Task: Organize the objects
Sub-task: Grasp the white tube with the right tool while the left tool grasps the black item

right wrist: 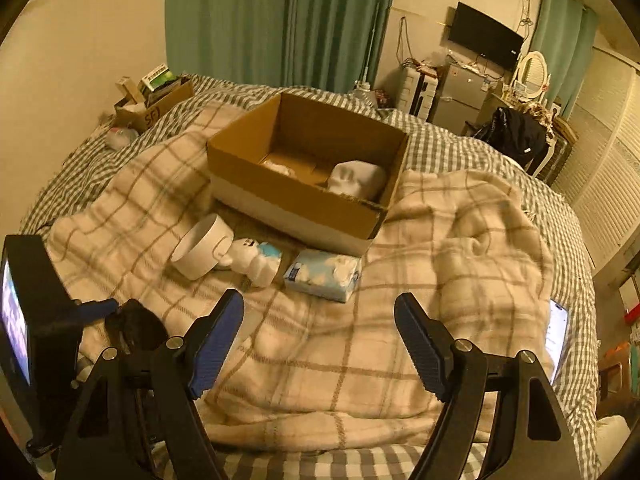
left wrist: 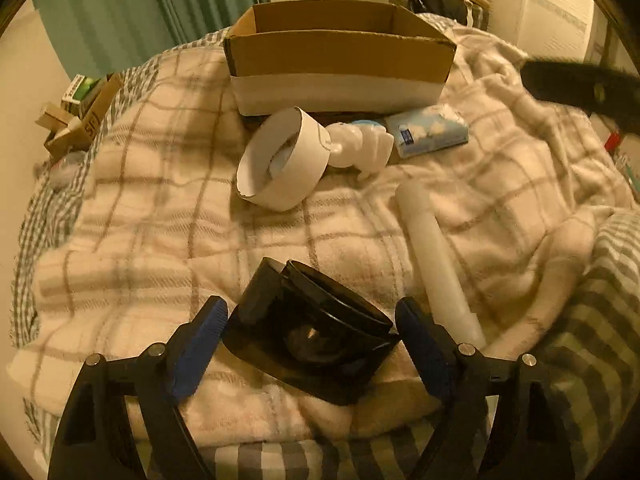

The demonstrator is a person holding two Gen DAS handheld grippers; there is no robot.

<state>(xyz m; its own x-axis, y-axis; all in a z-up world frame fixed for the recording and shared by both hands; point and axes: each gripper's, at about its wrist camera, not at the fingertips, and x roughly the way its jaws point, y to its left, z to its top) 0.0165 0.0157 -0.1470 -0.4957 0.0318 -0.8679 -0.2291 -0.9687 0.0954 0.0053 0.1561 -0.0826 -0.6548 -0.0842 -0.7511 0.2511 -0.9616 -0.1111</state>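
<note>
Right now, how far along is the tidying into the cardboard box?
Early. The cardboard box holds a white item. The open left gripper brackets the black jar. The paper ring, tissue pack and white tube remain on the blanket.

A lived-in bedroom at home — a bed [right wrist: 460,136] in grey checked sheets under a rumpled plaid blanket [right wrist: 320,340], green curtains [right wrist: 280,20] at the windows. Against the far wall hang a flat television [right wrist: 484,42] and an oval mirror [right wrist: 534,70] — a small fridge [right wrist: 460,94] below, louvred closet doors [right wrist: 612,184] at right.
</note>
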